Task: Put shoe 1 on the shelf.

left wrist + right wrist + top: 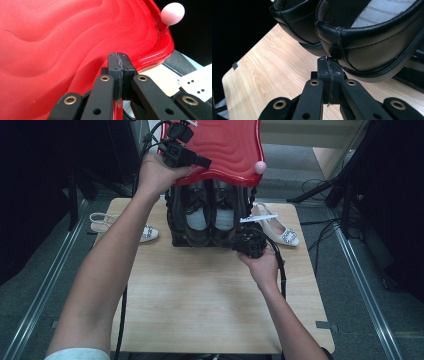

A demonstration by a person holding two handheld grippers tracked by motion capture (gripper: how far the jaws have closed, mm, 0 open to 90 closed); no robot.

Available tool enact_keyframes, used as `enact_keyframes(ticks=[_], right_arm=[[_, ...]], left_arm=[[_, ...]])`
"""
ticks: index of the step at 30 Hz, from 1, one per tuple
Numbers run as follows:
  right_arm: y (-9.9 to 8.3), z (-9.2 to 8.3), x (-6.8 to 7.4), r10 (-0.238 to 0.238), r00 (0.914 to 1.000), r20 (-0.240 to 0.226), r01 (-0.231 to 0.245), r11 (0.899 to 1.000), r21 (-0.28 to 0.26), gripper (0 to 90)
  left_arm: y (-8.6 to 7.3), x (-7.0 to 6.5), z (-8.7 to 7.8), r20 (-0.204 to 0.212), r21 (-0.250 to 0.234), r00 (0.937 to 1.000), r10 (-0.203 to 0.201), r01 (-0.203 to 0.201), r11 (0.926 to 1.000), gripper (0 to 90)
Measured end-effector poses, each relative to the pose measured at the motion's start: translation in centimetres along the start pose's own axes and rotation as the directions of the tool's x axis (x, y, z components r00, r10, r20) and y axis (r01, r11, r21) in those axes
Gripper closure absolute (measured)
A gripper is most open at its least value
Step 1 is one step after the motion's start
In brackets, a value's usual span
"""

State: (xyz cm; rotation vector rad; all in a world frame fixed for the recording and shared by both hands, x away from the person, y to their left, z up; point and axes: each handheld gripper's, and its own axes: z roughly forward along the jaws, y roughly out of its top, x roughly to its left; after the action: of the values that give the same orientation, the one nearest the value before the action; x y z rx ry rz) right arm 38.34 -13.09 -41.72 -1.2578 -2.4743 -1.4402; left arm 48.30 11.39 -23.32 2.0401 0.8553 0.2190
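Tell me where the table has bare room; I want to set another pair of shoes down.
The near half of the table, between the two forearms and toward the front edge, is bare wood. The far edge is crowded: the black shoes under the red lid, flanked by a white sandal on each side.

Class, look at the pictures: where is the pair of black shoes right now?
In the high view, the black shoes stand side by side at the far middle of the wooden table, under the red lid, between two white sandals.
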Motion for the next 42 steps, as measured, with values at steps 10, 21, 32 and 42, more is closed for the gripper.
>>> enact_keyframes(ticks=[10, 21, 32, 42], right_arm=[[0.2, -0.1, -0.3, 0.003, 1.0000, 0.002, -0.002, 1.000, -0.016, 90.0], [1.3, -0.2, -0.8, 0.003, 0.9992, 0.041, -0.002, 1.000, -0.022, 90.0], [2.3, -0.5, -1.7, 0.008, 0.9959, 0.090, -0.004, 0.999, -0.041, 90.0], [2.7, -1.1, -3.4, 0.053, 0.9915, 0.119, -0.040, 0.993, -0.110, 90.0]], left_arm=[[-0.1, 0.0, 0.0, -0.014, 0.000, 0.9999, 0.004, -0.004, 1.0000, 90.0], [-0.1, 0.1, 0.1, -0.022, 0.003, 0.9997, 0.004, -0.004, 1.0000, 90.0], [-0.1, 0.0, 0.1, -0.025, 0.004, 0.9997, 0.004, -0.004, 1.0000, 90.0], [-0.1, 0.1, 0.1, -0.024, 0.003, 0.9997, 0.004, -0.004, 1.0000, 90.0]])
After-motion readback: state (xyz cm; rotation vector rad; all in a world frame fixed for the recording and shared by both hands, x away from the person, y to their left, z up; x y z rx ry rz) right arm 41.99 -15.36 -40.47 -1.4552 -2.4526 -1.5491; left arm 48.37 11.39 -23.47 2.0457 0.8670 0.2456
